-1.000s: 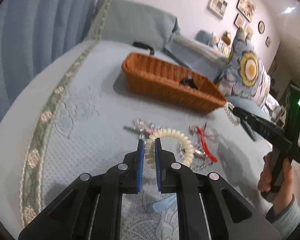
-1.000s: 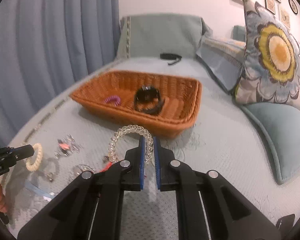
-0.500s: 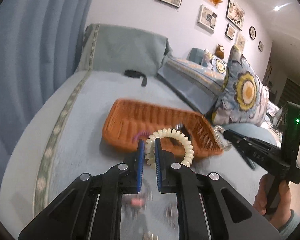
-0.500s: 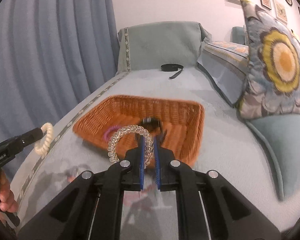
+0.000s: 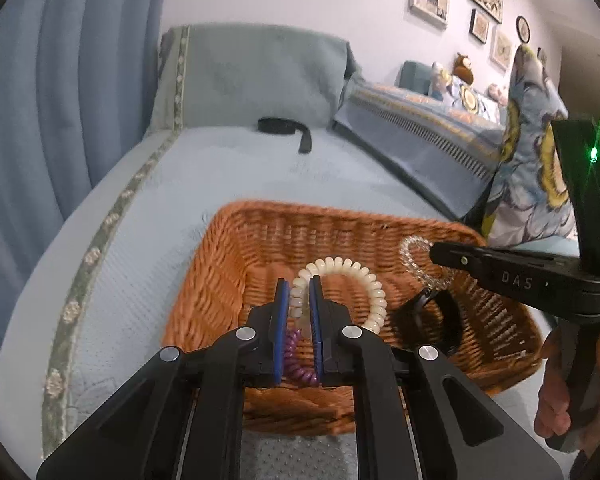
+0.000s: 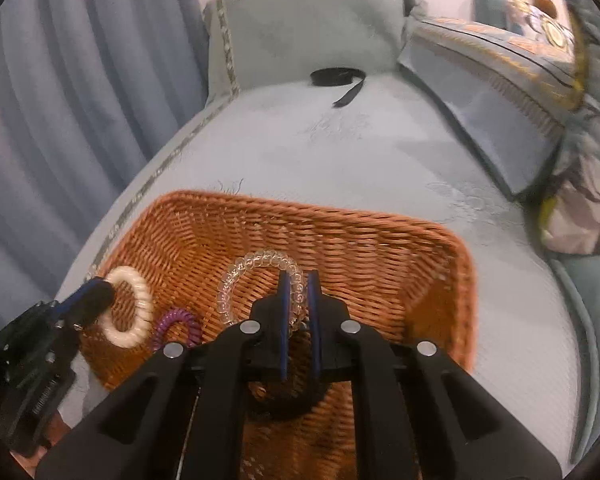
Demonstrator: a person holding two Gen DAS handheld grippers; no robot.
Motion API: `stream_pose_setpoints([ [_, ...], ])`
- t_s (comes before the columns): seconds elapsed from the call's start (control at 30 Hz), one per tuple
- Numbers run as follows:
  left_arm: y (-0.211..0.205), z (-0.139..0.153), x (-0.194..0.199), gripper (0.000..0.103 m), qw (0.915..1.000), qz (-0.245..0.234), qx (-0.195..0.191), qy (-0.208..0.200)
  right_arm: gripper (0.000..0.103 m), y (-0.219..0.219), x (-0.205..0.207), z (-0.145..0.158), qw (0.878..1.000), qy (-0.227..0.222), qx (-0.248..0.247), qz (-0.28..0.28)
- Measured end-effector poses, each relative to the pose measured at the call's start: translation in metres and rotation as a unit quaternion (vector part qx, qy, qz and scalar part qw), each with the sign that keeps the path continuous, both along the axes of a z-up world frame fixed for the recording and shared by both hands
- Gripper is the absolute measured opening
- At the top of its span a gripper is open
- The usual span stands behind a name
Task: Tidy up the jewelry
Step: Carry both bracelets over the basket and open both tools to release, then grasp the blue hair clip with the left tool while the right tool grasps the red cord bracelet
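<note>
Over the wicker basket (image 5: 228, 272) both grippers pinch coil bracelets, left gripper (image 5: 299, 300) the cream coil (image 5: 374, 292), right gripper (image 6: 298, 300) the clear coil (image 6: 256, 262), and either springy loop could snag a pad on release or bounce out over the rim.

My left black two-finger gripper (image 5: 299, 292) pinches a cream spiral coil bracelet (image 5: 350, 280) between its blue pads. My right black gripper (image 6: 299, 296) clamps a clear spiral coil bracelet (image 6: 256, 276), and my right hand (image 5: 568, 396), seemingly bare, grips its handle.
</note>
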State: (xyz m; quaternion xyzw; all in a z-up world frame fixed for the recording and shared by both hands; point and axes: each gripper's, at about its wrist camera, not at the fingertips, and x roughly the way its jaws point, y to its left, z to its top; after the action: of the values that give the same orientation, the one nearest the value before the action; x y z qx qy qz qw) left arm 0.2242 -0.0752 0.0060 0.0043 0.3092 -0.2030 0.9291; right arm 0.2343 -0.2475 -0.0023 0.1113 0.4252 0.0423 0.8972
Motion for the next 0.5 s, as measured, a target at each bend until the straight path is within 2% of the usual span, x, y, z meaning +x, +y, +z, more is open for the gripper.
stream_pose_setpoints([
  [0.1, 0.000, -0.014, 0.005, 0.009, 0.9999, 0.003, 0.007, 0.010, 0.007, 0.010, 0.008, -0.001, 1.000, 0.001, -0.009, 0.010],
  [0.23, 0.005, -0.018, 0.009, 0.009, 0.9998, 0.008, 0.003, 0.016, 0.007, 0.021, 0.017, -0.005, 0.999, 0.012, -0.031, 0.021],
  [0.37, 0.005, -0.017, 0.006, 0.010, 0.9999, 0.003, 0.004, 0.015, 0.007, 0.023, 0.017, -0.007, 0.999, 0.022, -0.019, 0.029],
  [0.5, 0.010, -0.004, -0.010, 0.023, 1.0000, -0.004, -0.005, 0.002, 0.013, 0.014, 0.006, -0.002, 1.000, 0.018, 0.000, 0.025],
])
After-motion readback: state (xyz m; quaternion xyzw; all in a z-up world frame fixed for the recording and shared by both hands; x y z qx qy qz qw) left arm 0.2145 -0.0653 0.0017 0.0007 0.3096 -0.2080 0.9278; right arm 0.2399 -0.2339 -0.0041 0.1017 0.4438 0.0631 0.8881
